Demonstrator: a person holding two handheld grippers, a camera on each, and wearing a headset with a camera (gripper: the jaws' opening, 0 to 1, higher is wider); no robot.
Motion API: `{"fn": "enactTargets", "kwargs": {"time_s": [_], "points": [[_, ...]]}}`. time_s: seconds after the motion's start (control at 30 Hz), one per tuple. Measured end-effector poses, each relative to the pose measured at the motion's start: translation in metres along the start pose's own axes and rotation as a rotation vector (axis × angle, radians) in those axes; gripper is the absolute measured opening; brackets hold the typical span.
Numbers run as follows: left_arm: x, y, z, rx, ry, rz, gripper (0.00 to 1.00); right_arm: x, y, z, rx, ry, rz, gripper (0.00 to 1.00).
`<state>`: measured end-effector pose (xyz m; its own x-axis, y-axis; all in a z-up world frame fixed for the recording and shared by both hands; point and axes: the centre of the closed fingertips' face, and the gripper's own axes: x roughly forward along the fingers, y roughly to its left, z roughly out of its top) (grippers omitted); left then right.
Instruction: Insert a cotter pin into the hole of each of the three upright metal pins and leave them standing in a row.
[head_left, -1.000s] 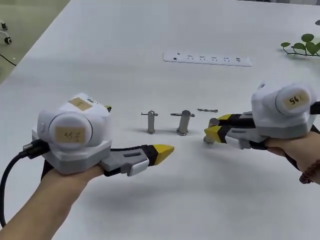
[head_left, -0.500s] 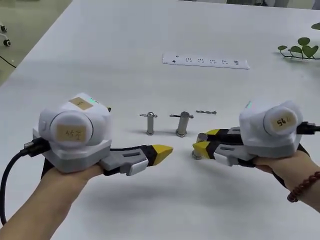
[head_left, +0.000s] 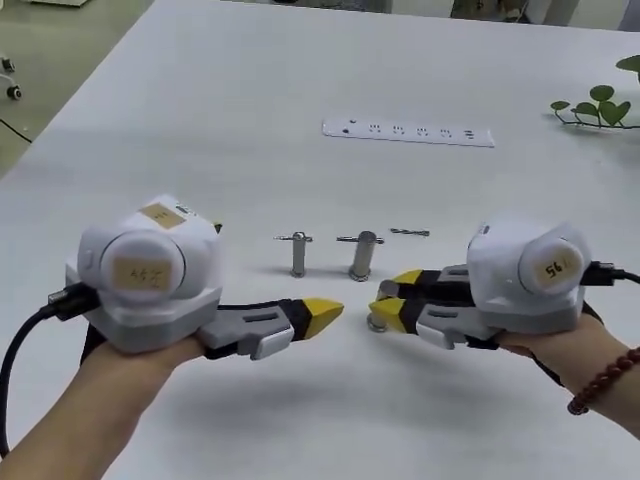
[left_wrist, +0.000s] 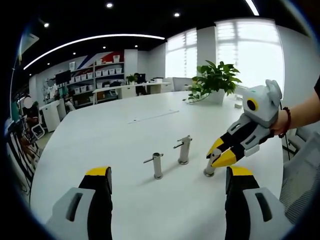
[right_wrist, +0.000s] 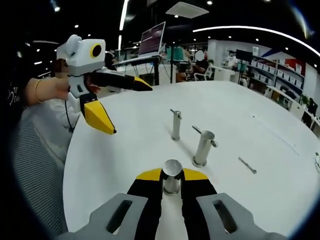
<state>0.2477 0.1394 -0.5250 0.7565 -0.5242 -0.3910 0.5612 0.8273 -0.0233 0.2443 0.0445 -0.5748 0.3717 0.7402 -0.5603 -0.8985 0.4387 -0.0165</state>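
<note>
Plain white bench (head_left: 250, 90); three shiny silver metal pins (head_left: 362, 255); white power strip (head_left: 408, 132); green leafy plant (head_left: 600, 100). On the left tool (left_wrist: 167, 175) and right tool (right_wrist: 171, 175): white-grey bodies, black jaws tipped yellow.

A smooth white worktop (head_left: 300, 100) has a faint satin sheen. A slim upright silver metal pin (head_left: 298, 262) and a thicker upright silver metal pin (head_left: 362, 262) look like brushed steel. A third silver metal pin (right_wrist: 172, 172) has a polished, glinting flat top. A loose thin cotter pin (head_left: 410, 233) is bright bare wire. The left gripper (left_wrist: 169, 172) and right gripper (head_left: 393, 297) have glossy white plastic shells, matt grey plastic jaws and smooth yellow tips. A long white power strip (head_left: 408, 131) is smooth plastic. A black cable (head_left: 25, 335) looks matt and rubbery. A reddish-brown bead bracelet (head_left: 605, 378) has dull beads, material unclear.
</note>
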Motion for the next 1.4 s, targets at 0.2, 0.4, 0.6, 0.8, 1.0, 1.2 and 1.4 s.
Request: {"fn": "enactTargets", "kwargs": {"time_s": [0.2,0.4,0.6,0.8,1.0,1.2,1.4], "points": [[0.001,-0.002,-0.001,0.001,0.003,-0.009,0.94,0.001,0.001,0.000,-0.001,-0.010,0.024,0.08],[0.003,-0.003,-0.007,0.006,0.019,-0.013,0.94,0.001,0.002,0.000,-0.014,-0.014,0.041,0.09],[0.005,-0.005,-0.014,0.011,0.042,-0.018,0.96,0.006,0.004,-0.011,-0.056,0.044,0.034,0.09],[0.005,-0.005,-0.016,0.007,0.047,-0.018,0.97,0.006,0.006,-0.015,-0.053,0.049,0.040,0.12],[0.006,-0.005,-0.016,0.001,0.043,-0.018,0.98,0.001,0.005,-0.011,-0.001,0.024,0.039,0.19],[0.007,-0.009,-0.016,0.001,0.042,-0.032,0.99,-0.009,0.006,-0.005,0.064,-0.004,0.045,0.27],[0.006,-0.008,-0.014,-0.005,0.035,-0.028,0.99,-0.025,0.002,-0.003,0.084,-0.009,0.043,0.31]]}}
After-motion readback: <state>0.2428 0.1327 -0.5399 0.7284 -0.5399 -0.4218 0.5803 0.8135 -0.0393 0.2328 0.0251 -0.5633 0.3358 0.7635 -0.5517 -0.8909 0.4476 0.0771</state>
